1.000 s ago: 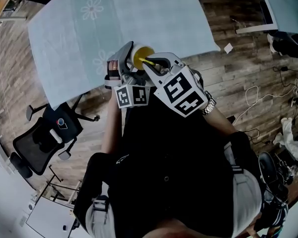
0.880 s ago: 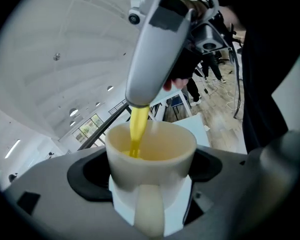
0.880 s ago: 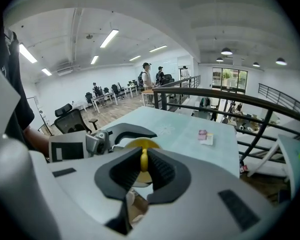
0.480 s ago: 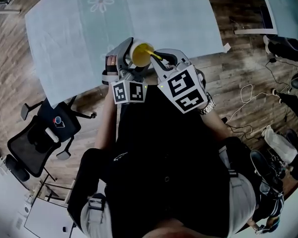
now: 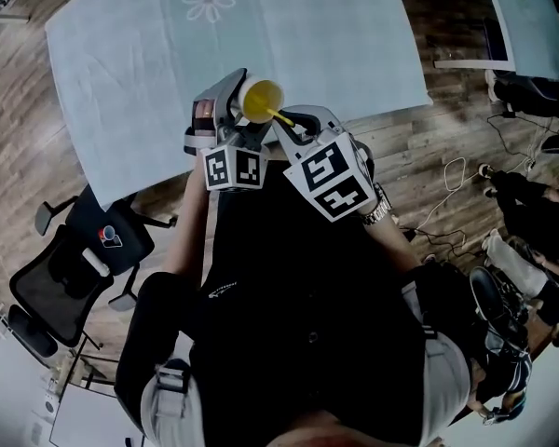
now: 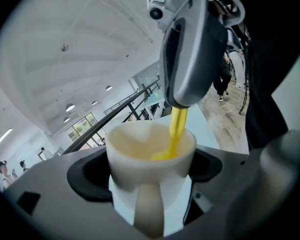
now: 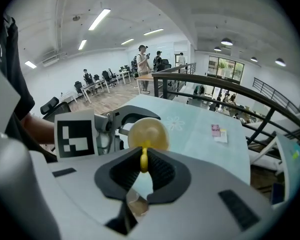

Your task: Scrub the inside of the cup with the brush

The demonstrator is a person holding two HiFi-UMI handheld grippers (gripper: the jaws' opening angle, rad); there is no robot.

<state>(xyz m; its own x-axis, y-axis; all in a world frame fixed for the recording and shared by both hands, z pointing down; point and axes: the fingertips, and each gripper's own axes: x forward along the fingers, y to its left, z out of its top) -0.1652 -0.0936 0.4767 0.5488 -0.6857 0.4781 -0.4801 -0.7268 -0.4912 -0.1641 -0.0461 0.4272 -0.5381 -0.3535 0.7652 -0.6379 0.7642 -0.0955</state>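
My left gripper (image 5: 239, 112) is shut on a white cup (image 6: 150, 176) with a yellowish inside, held in the air near the table's front edge, mouth up toward the head camera (image 5: 262, 100). The cup's handle (image 6: 149, 214) faces the left gripper's camera. My right gripper (image 5: 292, 124) is shut on the yellow brush (image 7: 144, 160). Its handle (image 6: 177, 126) runs down into the cup and the brush end lies against the inside wall. In the right gripper view the cup's round mouth (image 7: 147, 135) sits just beyond the jaws.
A table with a pale blue flower-print cloth (image 5: 168, 54) lies ahead, a small pink and white item (image 7: 218, 131) at its far side. A black office chair (image 5: 70, 268) stands to my left. Cables (image 5: 456, 170) lie on the wooden floor at right. People stand far off (image 7: 142, 59).
Both grippers, with cup and brush, have stayed together while the view shifted slightly; the brush stays inside the cup, its handle angle changing a little.
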